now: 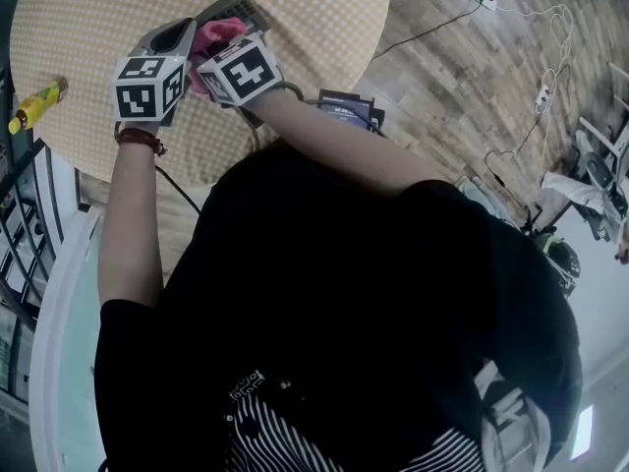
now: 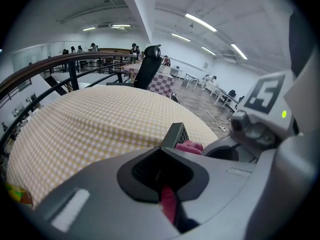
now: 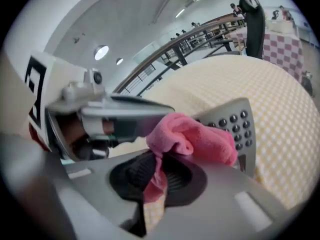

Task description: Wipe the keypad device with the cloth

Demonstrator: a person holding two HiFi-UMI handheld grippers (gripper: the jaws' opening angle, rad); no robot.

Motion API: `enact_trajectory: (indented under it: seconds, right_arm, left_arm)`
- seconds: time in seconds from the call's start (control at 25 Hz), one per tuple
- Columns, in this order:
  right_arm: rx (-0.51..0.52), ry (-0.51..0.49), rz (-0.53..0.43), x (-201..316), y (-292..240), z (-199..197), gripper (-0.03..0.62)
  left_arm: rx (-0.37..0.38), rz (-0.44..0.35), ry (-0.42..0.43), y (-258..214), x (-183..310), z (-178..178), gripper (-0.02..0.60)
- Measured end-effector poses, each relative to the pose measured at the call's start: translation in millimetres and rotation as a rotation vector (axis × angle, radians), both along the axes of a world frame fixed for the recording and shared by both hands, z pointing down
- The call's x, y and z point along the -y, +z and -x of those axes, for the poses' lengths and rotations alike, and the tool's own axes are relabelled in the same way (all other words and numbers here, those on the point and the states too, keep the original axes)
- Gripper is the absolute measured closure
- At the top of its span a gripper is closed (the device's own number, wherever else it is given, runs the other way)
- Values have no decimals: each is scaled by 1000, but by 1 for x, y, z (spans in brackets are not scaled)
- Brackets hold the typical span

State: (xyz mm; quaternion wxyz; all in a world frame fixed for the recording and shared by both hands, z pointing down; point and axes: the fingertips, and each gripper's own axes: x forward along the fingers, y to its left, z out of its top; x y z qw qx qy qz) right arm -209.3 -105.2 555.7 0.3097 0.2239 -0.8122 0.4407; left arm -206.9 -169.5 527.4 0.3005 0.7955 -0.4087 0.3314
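At the upper left of the head view, over a round table [image 1: 324, 28] draped in a yellow-and-white checked covering, the keypad device [image 3: 239, 125] sits between the two tools. It is a flat, grey plastic slab with rows of small, dark, round buttons across its face. In the left gripper view one narrow edge shows a perforated grille. In the right gripper view its keyed face is turned towards the camera and tipped up. Its long axis slants from the lower left, where it is hidden under the cloth [image 3: 192, 136], to the upper right of the frame. In the head view it slants the same way, near the top edge of the frame.

The cloth is pink, soft and nappy, bunched into a rounded wad that rests on the lower left part of the keyed face. The right gripper [image 3: 157, 169] has its dark ribbed pads pressed onto a tail of this cloth, which hangs down through them. The left gripper [image 2: 167, 156] has its jaws drawn close, and the grilled end of the device rises just beyond them, apparently clamped there. A pink sliver also shows in the slit between them.

A yellow bottle [image 1: 37, 103] lies near the table's left rim, well apart from the device.
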Motion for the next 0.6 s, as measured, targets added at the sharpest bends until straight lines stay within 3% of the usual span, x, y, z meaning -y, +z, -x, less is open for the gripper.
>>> enact_trajectory:
  seconds: [0.2,0.32,0.48,0.6]
  right_arm:
    - [50,3,-12,5,-7,3,549]
    - [56,13,29,1,1,2,549]
    - [13,-25,55,-15,23,-9,549]
    - [-25,3,117,-32,47,-23,549]
  left_arm:
    - [7,-10,3,0,-2,-4,588]
    - [11,-23,7,0,-2,-1,588]
    - [13,-21,6,0,-2,1,588]
    - [18,-26,7,1,-3,3,588]
